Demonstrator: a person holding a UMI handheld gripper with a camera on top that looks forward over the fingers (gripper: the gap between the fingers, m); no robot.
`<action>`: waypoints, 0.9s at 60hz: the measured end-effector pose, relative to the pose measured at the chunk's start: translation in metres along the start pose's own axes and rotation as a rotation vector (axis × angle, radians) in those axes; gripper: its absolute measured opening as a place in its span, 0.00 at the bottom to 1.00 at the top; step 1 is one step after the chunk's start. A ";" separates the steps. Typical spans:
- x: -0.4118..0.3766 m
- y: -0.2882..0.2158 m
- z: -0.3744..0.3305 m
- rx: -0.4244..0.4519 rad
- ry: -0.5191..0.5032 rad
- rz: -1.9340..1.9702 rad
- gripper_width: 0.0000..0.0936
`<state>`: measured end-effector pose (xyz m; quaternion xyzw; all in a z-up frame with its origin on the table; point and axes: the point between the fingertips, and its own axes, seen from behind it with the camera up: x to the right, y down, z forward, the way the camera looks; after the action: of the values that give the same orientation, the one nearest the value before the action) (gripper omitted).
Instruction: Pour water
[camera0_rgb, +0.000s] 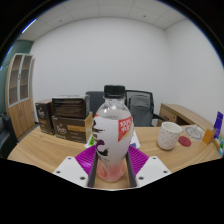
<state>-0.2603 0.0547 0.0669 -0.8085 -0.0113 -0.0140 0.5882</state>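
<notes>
A clear plastic bottle (111, 135) with a black cap, a white and red label and pinkish liquid at its base stands upright between my gripper's (111, 168) purple pads (134, 160). Both fingers press against its lower body, so the gripper is shut on it. The bottle appears lifted above the wooden table (45, 148). A white cup (169, 134) stands on the table to the right, beyond the fingers, with a red and white bowl-like lid (184, 141) beside it.
Cardboard boxes (68, 117) sit at the table's left back. Black office chairs (140, 103) stand behind the table. A shelf unit (18, 90) lines the left wall. Small colourful items (215, 128) rest at the far right.
</notes>
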 end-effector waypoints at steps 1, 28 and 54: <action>0.000 -0.001 0.000 0.004 -0.005 -0.002 0.49; -0.008 -0.071 -0.007 0.055 -0.162 0.311 0.28; 0.061 -0.198 0.026 0.126 -0.616 1.669 0.27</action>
<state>-0.2059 0.1409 0.2493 -0.4876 0.4228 0.6373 0.4211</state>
